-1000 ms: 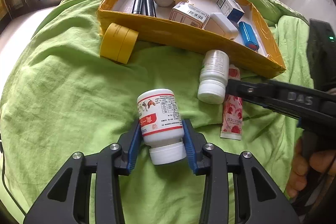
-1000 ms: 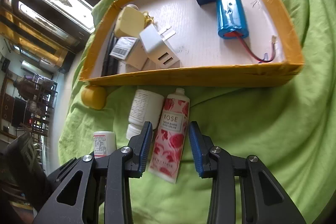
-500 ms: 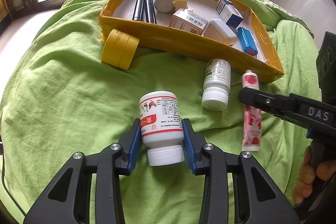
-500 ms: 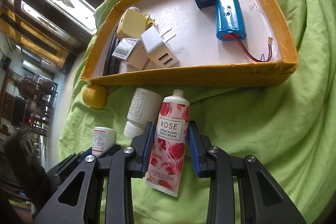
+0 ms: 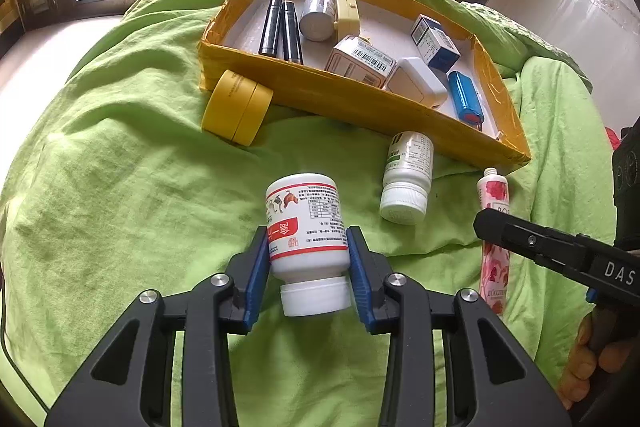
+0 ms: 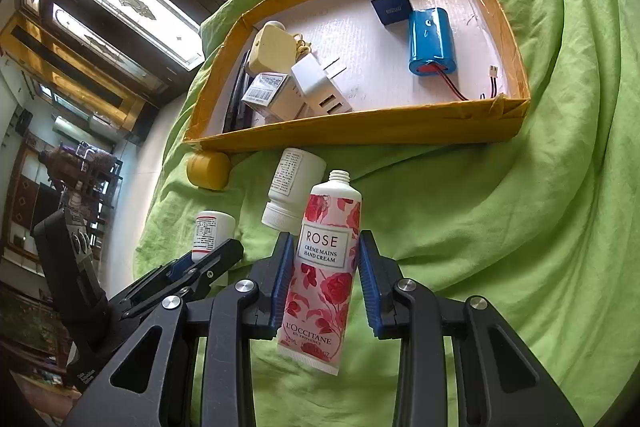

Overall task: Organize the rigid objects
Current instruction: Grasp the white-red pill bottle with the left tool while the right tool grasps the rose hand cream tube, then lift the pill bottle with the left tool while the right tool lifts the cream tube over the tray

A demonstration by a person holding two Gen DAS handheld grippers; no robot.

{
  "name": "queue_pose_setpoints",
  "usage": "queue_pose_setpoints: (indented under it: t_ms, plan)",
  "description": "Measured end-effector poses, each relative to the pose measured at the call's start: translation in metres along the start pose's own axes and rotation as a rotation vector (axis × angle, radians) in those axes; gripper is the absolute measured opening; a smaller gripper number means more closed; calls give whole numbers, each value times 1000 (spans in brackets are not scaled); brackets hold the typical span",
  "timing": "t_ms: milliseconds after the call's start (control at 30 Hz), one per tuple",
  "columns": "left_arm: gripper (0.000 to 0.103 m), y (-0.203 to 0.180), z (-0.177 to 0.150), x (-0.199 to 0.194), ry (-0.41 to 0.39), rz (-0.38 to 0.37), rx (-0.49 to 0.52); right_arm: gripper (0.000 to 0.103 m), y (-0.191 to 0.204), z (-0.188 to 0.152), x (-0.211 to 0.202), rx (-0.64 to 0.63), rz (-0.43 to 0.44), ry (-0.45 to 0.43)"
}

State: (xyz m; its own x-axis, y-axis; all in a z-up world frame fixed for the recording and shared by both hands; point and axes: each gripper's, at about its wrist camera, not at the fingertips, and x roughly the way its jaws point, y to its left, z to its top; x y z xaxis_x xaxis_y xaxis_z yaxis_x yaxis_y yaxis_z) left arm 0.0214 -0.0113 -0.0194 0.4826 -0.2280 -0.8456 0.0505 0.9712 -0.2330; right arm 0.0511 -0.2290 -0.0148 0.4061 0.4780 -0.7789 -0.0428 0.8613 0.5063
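Crinkled matt green cloth (image 5: 120, 187), glossy taped cardboard tray (image 5: 340, 99), smooth plastic bottle (image 5: 306, 227).

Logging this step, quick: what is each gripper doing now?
Left gripper: shut on the red-label bottle.
Right gripper: shut on the rose hand cream tube.

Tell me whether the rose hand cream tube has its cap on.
Cap off. The hand cream tube, between the right gripper's fingers, ends in a bare threaded neck.
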Motion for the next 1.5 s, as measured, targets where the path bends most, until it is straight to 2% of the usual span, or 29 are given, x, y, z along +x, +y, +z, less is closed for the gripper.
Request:
queue_pose_setpoints:
  t_ms: [900, 1267, 1500]
  plan:
    - [35, 0, 4, -6, -23, 9, 6, 29, 4, -4, 5, -8, -24, -2]
    - [35, 3, 7, -13, -52, -40, -13, 29, 6, -8, 5, -20, -57, -8]
    - [35, 3, 7, -16, -63, -45, -18, 29, 7, -10, 7, -33, -67, -4]
